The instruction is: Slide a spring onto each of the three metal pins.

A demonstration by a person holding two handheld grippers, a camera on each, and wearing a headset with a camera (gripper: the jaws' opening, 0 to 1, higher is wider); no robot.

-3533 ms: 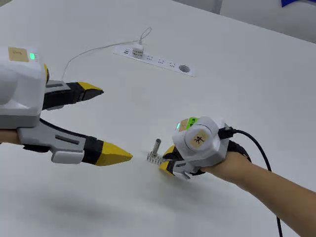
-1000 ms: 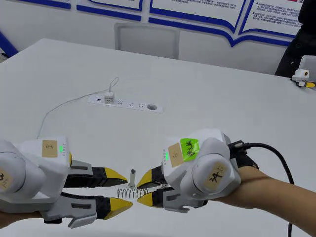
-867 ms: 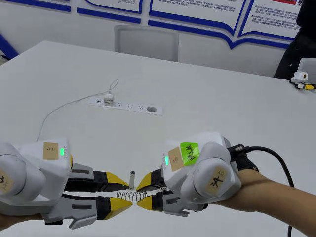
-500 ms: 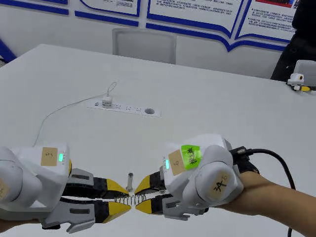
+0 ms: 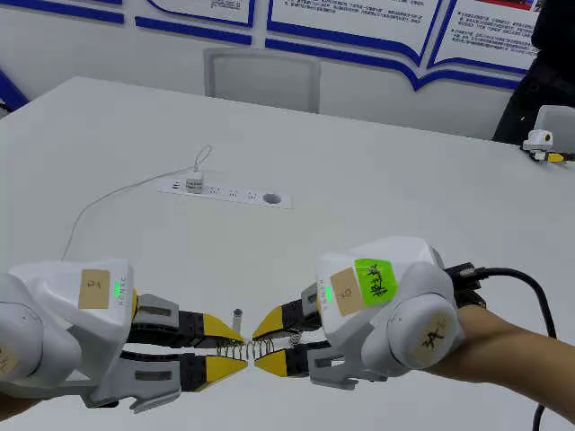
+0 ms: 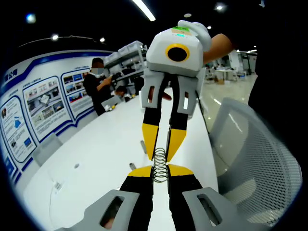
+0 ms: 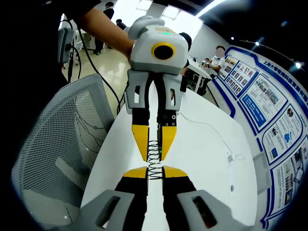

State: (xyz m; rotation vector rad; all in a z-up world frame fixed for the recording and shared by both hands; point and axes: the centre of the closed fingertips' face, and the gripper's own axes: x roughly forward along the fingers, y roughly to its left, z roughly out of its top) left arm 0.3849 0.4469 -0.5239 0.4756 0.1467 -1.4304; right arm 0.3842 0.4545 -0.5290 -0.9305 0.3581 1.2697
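Clamped narrow on opposite ends of the spring (image 5: 254, 347) with left gripper (image 5: 235, 350) and right gripper (image 5: 263, 346), held level above the table (image 5: 377, 189) just beside the upright pin (image 5: 238, 317), probably to steady and aim it.

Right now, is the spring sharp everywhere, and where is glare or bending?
Head view: even light, spring small but clear. Left gripper view: spring sharp, chair bent by the lens. Right gripper view: spring sharp, glare from the ceiling.

A lab-like office — blue-framed wall posters (image 5: 350, 11), long white workbench (image 5: 404, 197), mesh chair (image 6: 260, 159), ceiling strip lights (image 6: 143, 9).
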